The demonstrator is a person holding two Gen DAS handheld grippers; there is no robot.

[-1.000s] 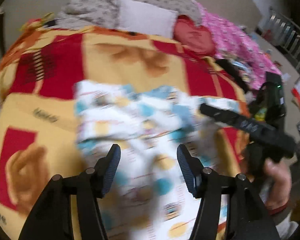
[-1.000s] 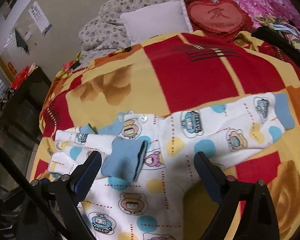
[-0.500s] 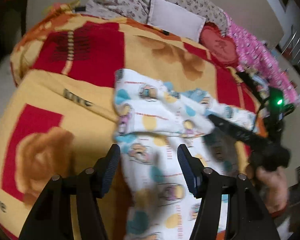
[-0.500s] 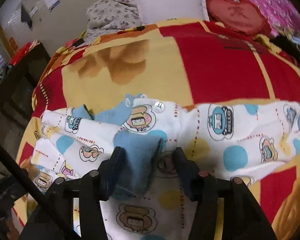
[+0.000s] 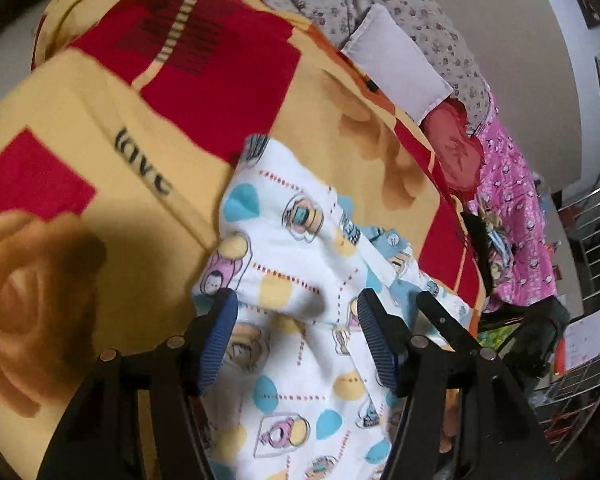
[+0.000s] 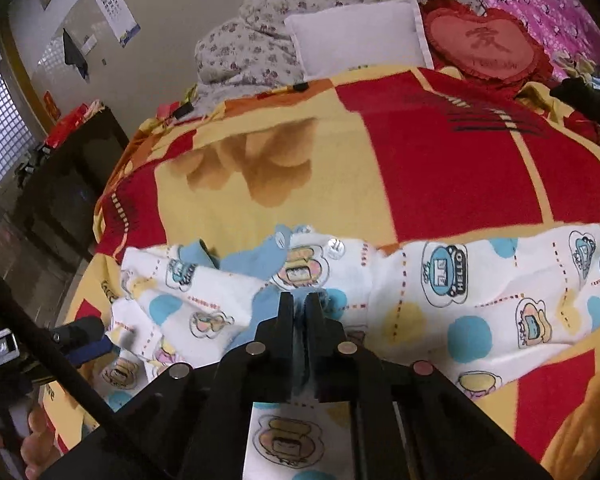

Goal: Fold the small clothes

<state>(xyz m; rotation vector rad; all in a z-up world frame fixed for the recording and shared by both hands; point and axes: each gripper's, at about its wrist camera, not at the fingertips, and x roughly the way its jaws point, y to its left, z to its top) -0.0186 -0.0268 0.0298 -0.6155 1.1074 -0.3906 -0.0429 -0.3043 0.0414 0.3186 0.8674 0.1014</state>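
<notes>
My right claw [image 6: 299, 300] points steeply down toward the bed, its two black jaws pinched tight together on a blue cuff [image 6: 268, 300] of the baby garment [image 6: 440, 292], a sliver of blue cloth showing between them. Those jaws have just closed on that cuff. The garment is white, printed with cartoon figures and blue and yellow dots, and lies spread across the near part of the blanket [image 6: 440, 160], one sleeve stretching off to the right in the right wrist view. My left claw [image 5: 294, 334] is also tipped downward and rolled to one side, so the bed appears slanted in its view. Its jaws stand partly apart, having just widened a little, with blue ribbed pads [image 5: 220, 340] on either side of a raised fold of the same garment; the pads do not press the cloth. In the left wrist view the black frame of my right claw sits just beyond the right-hand pad. The blanket beneath is red and yellow with brown rose shapes. Farther off, at the head of the bed, lie a white pillow [image 6: 360, 34], a red heart-shaped cushion [image 6: 484, 46], a grey flowered quilt [image 6: 252, 48] and a pink quilt [image 5: 516, 220].
</notes>
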